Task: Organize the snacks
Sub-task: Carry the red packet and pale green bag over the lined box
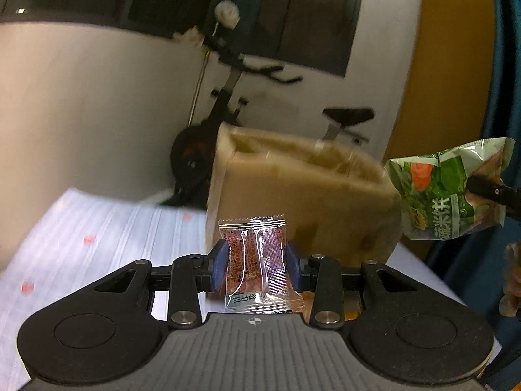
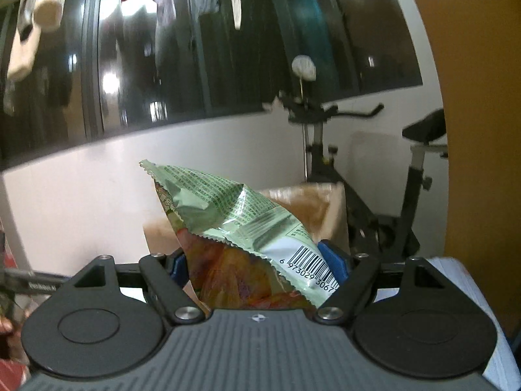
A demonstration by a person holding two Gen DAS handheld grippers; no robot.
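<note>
Both grippers were loaded and raised above the tabletop (image 1: 97,228), which was covered with a pale striped cloth carrying small red marks. The left gripper (image 1: 257,268) had its blue pads (image 1: 218,268) clenched on one small clear candy packet (image 1: 259,264) with reddish content, held upright between the fingers. The right gripper (image 2: 260,268) was closed on one green snack bag (image 2: 241,228), crumpled, with a barcode turned toward the camera; in the left wrist view the same bag hung in the air to the right of the box. One tan cardboard box (image 1: 302,202), open at the top, stood toward the far right part of the tabletop, just behind the candy packet in the left view and behind the green bag in the right view. I judged that the work was somewhere in the middle: two snacks were picked up and carried near the box, but neither was inside it yet, so the placing was left to do. Whether the box already held other snacks I could not tell, because its inside was blurred and hidden. I counted two snacks, one in each gripper, and one box; no further snacks were visible on the cloth. An exercise bike (image 2: 384,176) stood behind, by the white wall.
</note>
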